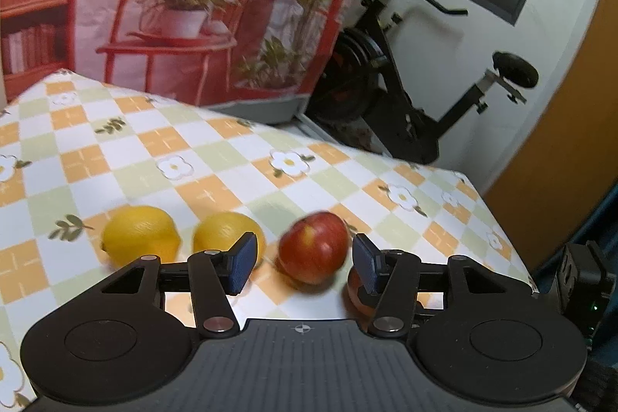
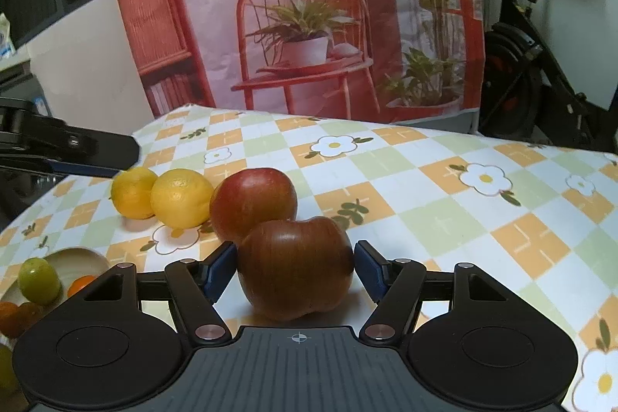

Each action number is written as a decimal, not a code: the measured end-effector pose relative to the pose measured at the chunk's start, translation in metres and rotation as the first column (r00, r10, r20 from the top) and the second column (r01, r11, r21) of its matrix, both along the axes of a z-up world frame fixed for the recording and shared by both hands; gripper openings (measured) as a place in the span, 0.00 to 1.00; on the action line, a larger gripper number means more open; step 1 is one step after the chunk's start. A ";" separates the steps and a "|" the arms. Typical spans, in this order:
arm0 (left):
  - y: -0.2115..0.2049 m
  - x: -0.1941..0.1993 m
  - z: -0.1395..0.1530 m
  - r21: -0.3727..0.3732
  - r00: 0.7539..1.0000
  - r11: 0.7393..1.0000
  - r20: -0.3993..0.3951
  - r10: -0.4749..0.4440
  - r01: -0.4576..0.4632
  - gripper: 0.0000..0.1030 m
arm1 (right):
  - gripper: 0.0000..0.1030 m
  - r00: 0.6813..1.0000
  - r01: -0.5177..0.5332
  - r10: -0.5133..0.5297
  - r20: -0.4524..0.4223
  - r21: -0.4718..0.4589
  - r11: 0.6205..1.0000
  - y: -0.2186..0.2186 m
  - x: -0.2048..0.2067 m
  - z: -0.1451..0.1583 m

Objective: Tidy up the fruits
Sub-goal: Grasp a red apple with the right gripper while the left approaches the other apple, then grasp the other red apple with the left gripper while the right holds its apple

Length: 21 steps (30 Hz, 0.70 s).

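The right gripper (image 2: 295, 271) has its jaws part open around the dark apple (image 2: 295, 267) at lower centre of its view; the pads sit close on either side, and I cannot tell whether they press on it. The left gripper (image 1: 305, 263) has its jaws part open too, with nothing clamped: the red apple (image 1: 313, 246) lies on the table (image 1: 216, 165) just past the gap, blurred.

It looks like the placing step, fruit being lined up by kind. Next, I'd guess, each hand must draw straight back without nudging the row, then reach for the plate (image 2: 79, 259) at lower left.

Count: two lemons (image 2: 181, 197) side by side, two apples touching, all in one line. On the plate, one green fruit (image 2: 38, 280) and at least two small orange ones (image 2: 15, 315); the rest is cut off.
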<state>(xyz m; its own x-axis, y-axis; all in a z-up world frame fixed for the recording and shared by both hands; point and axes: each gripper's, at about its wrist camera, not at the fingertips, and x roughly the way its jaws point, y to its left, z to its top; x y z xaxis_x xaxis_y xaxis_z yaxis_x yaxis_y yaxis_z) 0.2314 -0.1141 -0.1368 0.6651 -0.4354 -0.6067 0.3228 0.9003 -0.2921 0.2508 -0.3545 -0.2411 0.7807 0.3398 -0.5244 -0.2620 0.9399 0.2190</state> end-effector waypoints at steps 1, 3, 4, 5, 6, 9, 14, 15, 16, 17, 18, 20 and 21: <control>-0.003 0.001 -0.001 0.006 1.000 1.000 -0.006 -0.006 0.006 0.56 | 0.61 1.000 0.003 -0.003 0.003 0.007 1.000 -0.002 -0.003 -0.001; -0.009 0.002 -0.003 0.013 1.000 1.000 -0.011 -0.027 0.028 0.56 | 0.61 1.000 0.006 -0.007 0.014 0.012 1.000 -0.004 -0.011 -0.003; -0.011 0.003 -0.004 0.016 0.999 0.999 -0.015 -0.039 0.039 0.56 | 0.61 1.000 0.008 -0.008 0.019 0.012 1.000 -0.004 -0.014 -0.003; -0.015 0.003 -0.005 0.023 0.999 0.998 -0.019 -0.050 0.050 0.55 | 0.61 1.000 0.008 -0.009 0.024 0.010 1.000 -0.005 -0.017 -0.004; -0.019 0.004 -0.005 0.032 0.998 0.998 -0.023 -0.058 0.058 0.55 | 0.61 1.000 0.009 -0.010 0.028 0.009 1.000 -0.005 -0.019 -0.004; -0.028 0.009 -0.007 0.053 0.997 0.996 -0.038 -0.072 0.074 0.54 | 0.61 0.999 0.010 -0.010 0.036 0.010 1.000 -0.006 -0.025 -0.006; -0.037 0.020 -0.016 0.050 0.993 0.996 -0.086 -0.075 0.080 0.54 | 0.61 0.999 0.018 -0.019 0.038 0.026 0.999 -0.010 -0.030 -0.009; -0.039 0.022 -0.018 0.052 0.993 0.995 -0.090 -0.078 0.083 0.53 | 0.61 0.999 0.019 -0.020 0.039 0.025 1.000 -0.010 -0.032 -0.010; -0.040 0.023 -0.019 0.050 0.992 0.995 -0.095 -0.080 0.085 0.53 | 0.61 0.999 0.021 -0.022 0.041 0.024 0.999 -0.010 -0.033 -0.010; -0.041 0.023 -0.021 0.043 0.991 0.995 -0.103 -0.087 0.092 0.53 | 0.61 0.999 0.023 -0.024 0.042 0.023 0.999 -0.009 -0.033 -0.010; -0.043 0.024 -0.022 0.041 0.989 0.994 -0.111 -0.095 0.100 0.52 | 0.61 0.999 0.024 -0.025 0.042 0.023 0.999 -0.009 -0.033 -0.010; -0.048 0.025 -0.025 0.044 0.986 0.992 -0.120 -0.116 0.122 0.51 | 0.62 0.999 0.026 -0.026 0.044 0.018 1.000 -0.008 -0.032 -0.010; -0.051 0.025 -0.026 0.046 0.985 0.990 -0.123 -0.125 0.131 0.51 | 0.61 0.999 0.024 -0.025 0.039 0.011 1.000 -0.007 -0.032 -0.011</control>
<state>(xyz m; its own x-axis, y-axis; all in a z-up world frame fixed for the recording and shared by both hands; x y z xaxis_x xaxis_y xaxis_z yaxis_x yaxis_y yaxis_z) 0.2561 -0.1652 -0.1627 0.5274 -0.4773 -0.7029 0.4023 0.8690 -0.2882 0.2190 -0.3610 -0.2520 0.8089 0.3258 -0.4895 -0.2477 0.9438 0.2188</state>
